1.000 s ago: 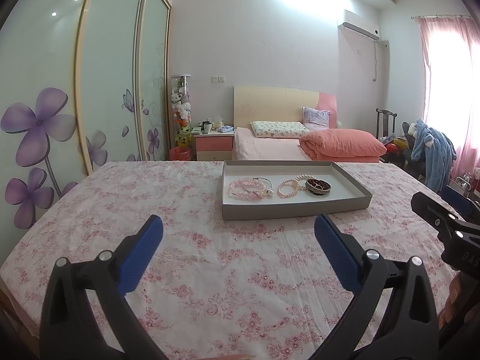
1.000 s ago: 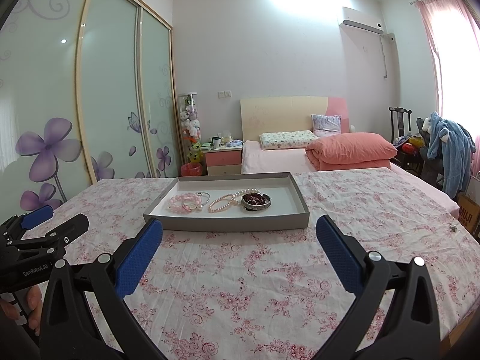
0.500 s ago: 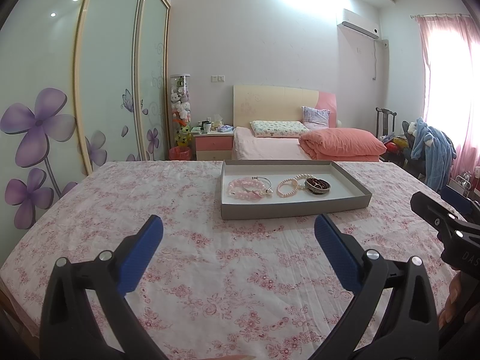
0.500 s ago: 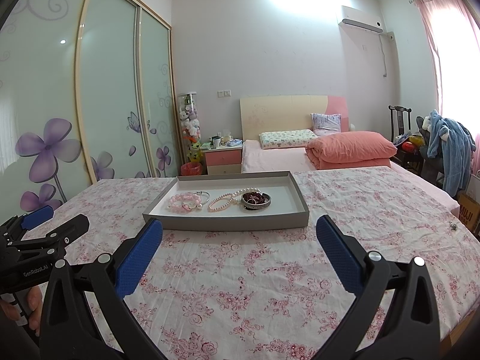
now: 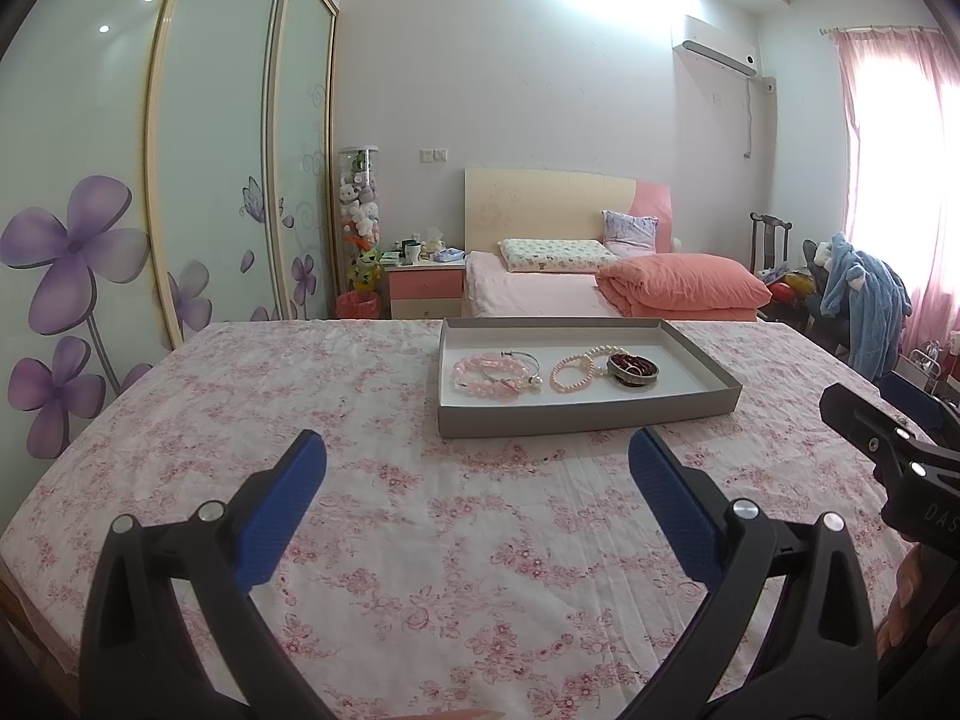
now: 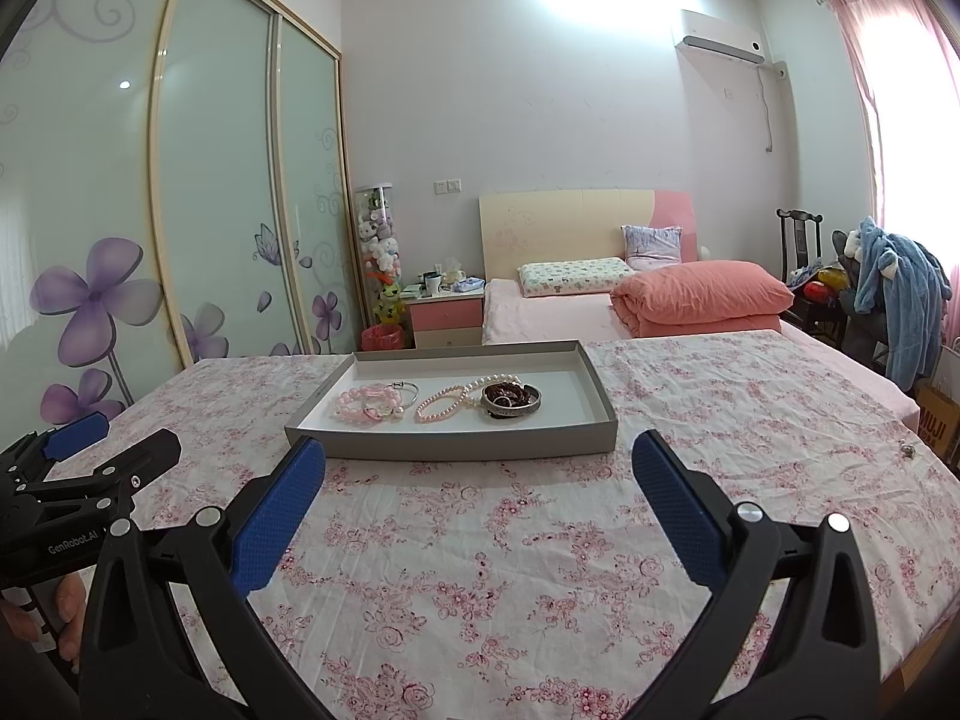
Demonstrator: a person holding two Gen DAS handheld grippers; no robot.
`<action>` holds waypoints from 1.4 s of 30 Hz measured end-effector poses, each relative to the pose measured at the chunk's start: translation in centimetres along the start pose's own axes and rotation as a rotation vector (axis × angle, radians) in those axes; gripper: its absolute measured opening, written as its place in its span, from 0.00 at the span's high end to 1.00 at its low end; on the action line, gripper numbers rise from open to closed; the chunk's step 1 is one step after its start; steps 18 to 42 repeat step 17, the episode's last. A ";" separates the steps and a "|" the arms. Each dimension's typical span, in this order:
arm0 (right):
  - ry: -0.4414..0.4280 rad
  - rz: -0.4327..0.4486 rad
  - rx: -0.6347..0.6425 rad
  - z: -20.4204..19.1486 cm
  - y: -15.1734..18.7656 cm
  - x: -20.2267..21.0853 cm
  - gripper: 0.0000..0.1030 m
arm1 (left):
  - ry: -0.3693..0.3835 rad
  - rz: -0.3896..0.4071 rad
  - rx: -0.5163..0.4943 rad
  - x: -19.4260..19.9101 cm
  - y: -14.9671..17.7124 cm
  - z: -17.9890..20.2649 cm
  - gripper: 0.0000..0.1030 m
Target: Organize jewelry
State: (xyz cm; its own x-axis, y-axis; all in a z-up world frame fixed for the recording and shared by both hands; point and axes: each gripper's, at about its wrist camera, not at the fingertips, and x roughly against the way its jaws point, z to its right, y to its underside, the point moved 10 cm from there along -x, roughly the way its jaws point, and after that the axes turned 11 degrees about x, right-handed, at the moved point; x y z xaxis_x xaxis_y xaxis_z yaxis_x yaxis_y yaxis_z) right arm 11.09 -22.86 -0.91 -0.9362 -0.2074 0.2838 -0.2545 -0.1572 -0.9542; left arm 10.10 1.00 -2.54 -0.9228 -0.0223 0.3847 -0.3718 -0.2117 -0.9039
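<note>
Tongs first: your left tongs (image 5: 477,483) are spread wide w/ nothing between the blue pads, hovering over the floral cloth (image 5: 420,540) on the bench. Your right tongs (image 6: 478,486) are likewise wide apart and empty; in the left view they show only at the right edge.

Past both tips, a shallow grey tray (image 6: 456,447) sits flat on the cloth, white inside, well apart from either tool. Jewelry is all inside it, in a row. On the left, a pink bead bracelet (image 6: 363,405) lies touching a thin silver bangle (image 6: 405,393). In the middle, a pale pink pearl bracelet (image 6: 441,405), w/ a white pearl strand (image 6: 489,381) just behind it. On the right, a small round metal dish (image 6: 511,403) holds dark red beads (image 6: 509,393).

Further back: bed (image 6: 552,312) w/ folded orange quilt (image 6: 702,297), pink nightstand (image 6: 445,318), sliding wardrobe doors (image 6: 210,180) w/ purple flowers, AC unit (image 6: 720,42) on the wall.
</note>
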 end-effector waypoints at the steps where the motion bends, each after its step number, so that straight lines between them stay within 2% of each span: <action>1: -0.001 0.000 0.000 0.0 0.0 0.0 0.02 | 0.001 0.000 -0.001 0.1 0.1 0.0 0.04; 42: -0.002 -0.009 -0.008 -0.4 0.9 0.0 0.02 | -0.001 -0.001 -0.001 0.1 0.0 0.0 0.04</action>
